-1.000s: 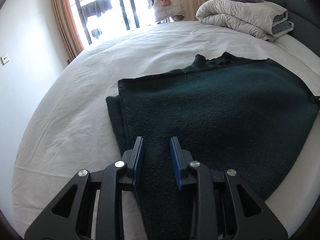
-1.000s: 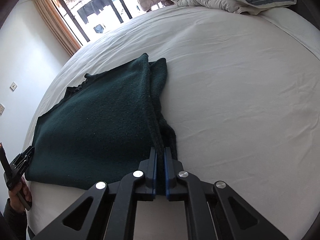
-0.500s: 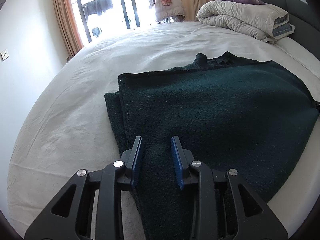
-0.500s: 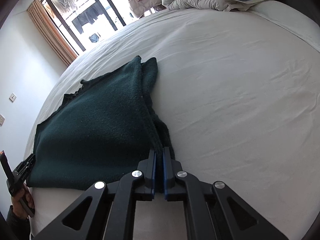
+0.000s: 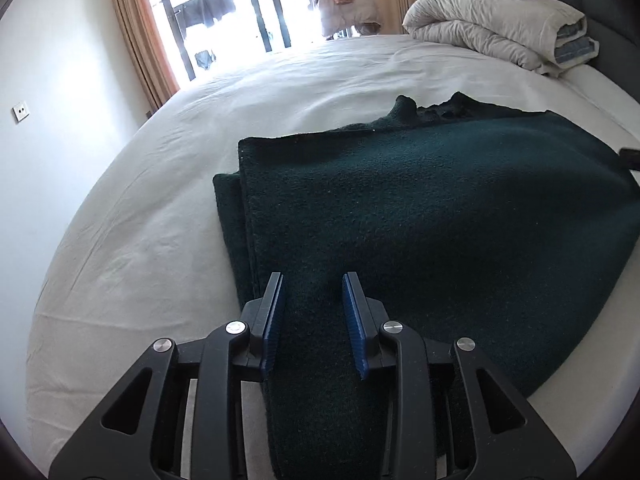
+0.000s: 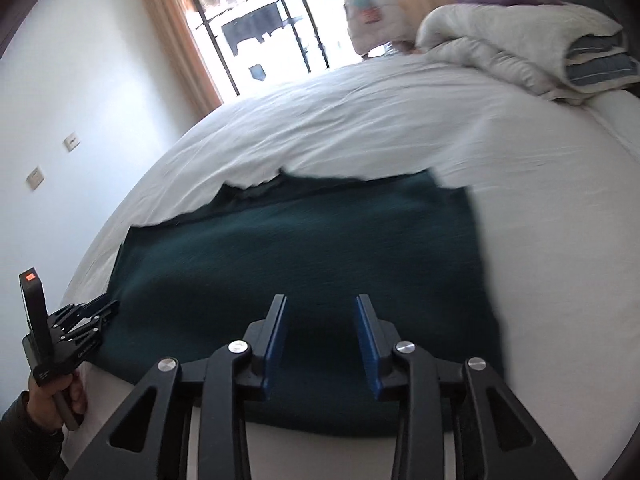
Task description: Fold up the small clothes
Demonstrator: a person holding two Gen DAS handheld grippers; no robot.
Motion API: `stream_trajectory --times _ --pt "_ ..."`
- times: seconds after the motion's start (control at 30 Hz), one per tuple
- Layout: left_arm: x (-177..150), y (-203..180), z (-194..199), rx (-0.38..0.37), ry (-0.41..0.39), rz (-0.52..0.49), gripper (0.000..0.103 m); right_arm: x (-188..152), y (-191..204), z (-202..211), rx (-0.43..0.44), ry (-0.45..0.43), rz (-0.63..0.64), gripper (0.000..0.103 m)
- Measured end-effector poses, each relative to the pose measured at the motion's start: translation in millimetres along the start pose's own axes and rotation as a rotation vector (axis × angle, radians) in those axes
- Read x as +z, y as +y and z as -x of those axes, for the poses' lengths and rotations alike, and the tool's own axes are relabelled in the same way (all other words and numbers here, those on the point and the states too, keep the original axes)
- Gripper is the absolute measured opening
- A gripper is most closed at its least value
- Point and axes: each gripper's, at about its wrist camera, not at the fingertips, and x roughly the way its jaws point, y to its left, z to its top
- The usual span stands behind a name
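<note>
My right gripper (image 6: pixel 320 336) opening, left gripper (image 5: pixel 312 312) part-open, both empty above soft, limp green knit (image 5: pixel 420 208); best pinched at doubled edges.

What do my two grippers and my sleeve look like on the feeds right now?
Both the left gripper and right gripper have black angular linkage arms with silver pivot screws and ribbed blue pads. The left unit carries a black box with an orange-red light. The sleeve is dark.
</note>
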Motion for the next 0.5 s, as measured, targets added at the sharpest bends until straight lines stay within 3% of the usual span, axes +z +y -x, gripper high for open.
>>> stream_trajectory --times 0.1,0.17,0.23,0.33,0.4,0.47,0.5 --pt "-5 1 -2 0.003 0.016 -0.002 0.029 -2 1 -41 0.045 0.081 -0.029 0.035" --pt "-9 0 -2 0.013 0.019 -0.014 0.029 -2 -11 -55 0.055 0.052 -0.054 0.032" --pt "-12 -2 -2 0.022 0.025 -0.018 0.029 0 -25 -55 0.083 0.030 -0.137 0.019" --pt "-14 0 -2 0.018 0.035 -0.002 0.028 10 -51 -58 0.031 0.016 -0.224 0.000" --pt "-16 -4 1 0.022 0.037 0.003 0.028 14 -62 -59 0.018 0.018 -0.259 0.000" --pt "-20 -5 5 0.026 0.038 0.010 0.028 17 -63 -52 -0.010 -0.001 -0.278 0.011" --pt "-21 -4 8 0.024 0.035 0.018 0.028 16 -60 -46 -0.024 -0.018 -0.277 0.023"
